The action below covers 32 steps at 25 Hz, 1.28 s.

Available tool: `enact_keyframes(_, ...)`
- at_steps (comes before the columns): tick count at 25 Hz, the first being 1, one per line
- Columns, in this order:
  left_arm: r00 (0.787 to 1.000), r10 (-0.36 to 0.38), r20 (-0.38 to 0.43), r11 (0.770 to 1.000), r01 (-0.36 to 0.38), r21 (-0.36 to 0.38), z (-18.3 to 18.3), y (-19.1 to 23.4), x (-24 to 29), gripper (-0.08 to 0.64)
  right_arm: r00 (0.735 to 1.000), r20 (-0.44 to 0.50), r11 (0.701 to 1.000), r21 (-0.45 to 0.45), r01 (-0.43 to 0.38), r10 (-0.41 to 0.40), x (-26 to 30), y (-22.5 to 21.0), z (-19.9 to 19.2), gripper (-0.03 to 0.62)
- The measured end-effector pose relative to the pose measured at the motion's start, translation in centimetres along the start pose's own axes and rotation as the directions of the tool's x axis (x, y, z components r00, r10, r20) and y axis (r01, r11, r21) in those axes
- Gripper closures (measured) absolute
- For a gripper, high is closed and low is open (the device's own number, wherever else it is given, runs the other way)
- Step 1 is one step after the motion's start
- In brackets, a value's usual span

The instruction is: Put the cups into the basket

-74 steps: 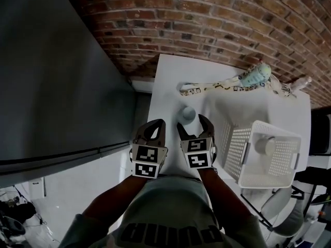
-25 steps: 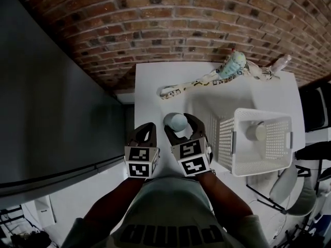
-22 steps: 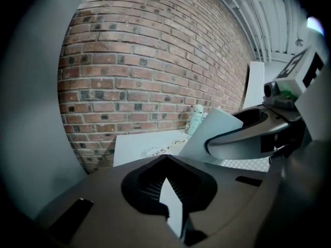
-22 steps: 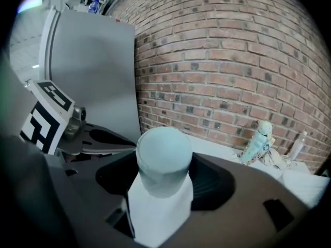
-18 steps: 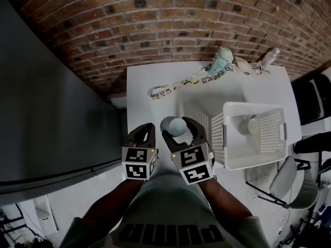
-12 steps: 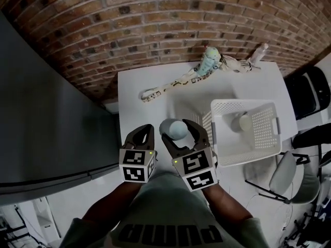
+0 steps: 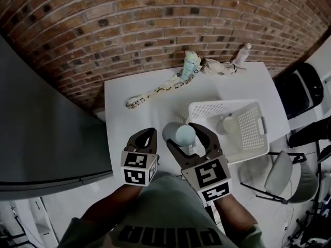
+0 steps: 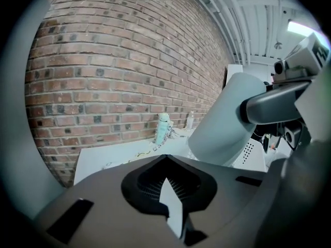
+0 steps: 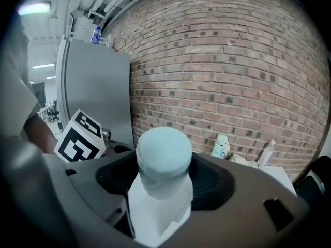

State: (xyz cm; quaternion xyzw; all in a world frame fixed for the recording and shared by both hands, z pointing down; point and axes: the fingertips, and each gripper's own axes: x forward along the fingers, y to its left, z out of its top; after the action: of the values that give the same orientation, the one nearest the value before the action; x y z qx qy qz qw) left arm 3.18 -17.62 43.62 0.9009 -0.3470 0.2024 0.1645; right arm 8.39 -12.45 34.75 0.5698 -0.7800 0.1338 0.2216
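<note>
Red-brown brick wall fills the far side. One dark grey flat panel stands along the left.

One white rectangular table is pushed against the wall.

One white perforated plastic basket sits on the right half of the table, open side up. One black chair stands past the table's right edge.

Grippers: two, each with one marker cube.
- Left gripper: jaws brought together at the tips and holding nothing (its own view shows only table through the gap behind the tips). It sits over the near edge of the table.
- Right gripper: jaws spread wide and clamped on one cup, one jaw on either side of it.

Cups: two, both pale blue-green and tapered.
- Gripped cup: held in the right gripper with its closed end pointing away from the hand. It is off the table surface and just left of the basket's near-left corner in the head view. It is not yet inside.
- Basket cup: lies on the basket floor, toward the middle.

Small items along the wall side of the table, one of each:
- long patterned strip, lying diagonally
- pale green bottle-shaped object, at the strip's far end
- crumpled light wrapper, beside that
- clear plastic bottle, near the far right corner
</note>
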Motion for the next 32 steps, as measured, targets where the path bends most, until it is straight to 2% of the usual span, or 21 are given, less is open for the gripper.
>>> enact_keyframes(7, 1.0, 0.0, -0.006, 1.0, 0.0, 0.018, 0.7, -3.4, 1.5, 0.557, 1.0, 0.016, 1.0, -0.015, -0.01, 0.011, -3.2, -4.3, -1.2, 0.278)
enact_keyframes(12, 1.0, 0.021, -0.009, 0.999, -0.02, 0.03, 0.8, -5.0, 2.5, 0.557, 1.0, -0.003, 0.997, -0.064, -0.032, 0.031, -4.5, -7.6, -3.2, 0.278)
enact_keyframes(17, 0.999, 0.042, -0.021, 0.999, -0.042, 0.023, 0.5, -6.6, 3.4, 0.557, 0.994, -0.03, 0.982, -0.15, -0.111, 0.108, -5.0, -9.7, -5.4, 0.278)
enact_keyframes(19, 0.998, 0.053, -0.025, 0.998, -0.052, 0.023, 0.3, -7.1, 3.8, 0.557, 0.986, -0.05, 0.964, -0.206, -0.168, 0.161, -5.0, -10.0, -6.3, 0.278)
enact_keyframes(23, 0.996, 0.077, -0.037, 0.997, -0.077, 0.022, -0.3, -8.0, 4.4, 0.557, 0.958, -0.114, 0.907, -0.308, -0.287, 0.264, -4.5, -9.9, -8.3, 0.278)
enact_keyframes(27, 0.993, 0.107, -0.044, 0.994, -0.107, 0.013, -0.8, -8.1, 4.8, 0.557, 0.919, -0.18, 0.846, -0.359, -0.394, 0.352, -3.5, -9.7, -10.7, 0.278)
enact_keyframes(32, 0.989, 0.138, -0.049, 0.99, -0.137, 0.015, -1.7, -7.7, 5.1, 0.557, 0.877, -0.251, 0.783, -0.397, -0.479, 0.41, -1.9, -9.7, -13.4, 0.278)
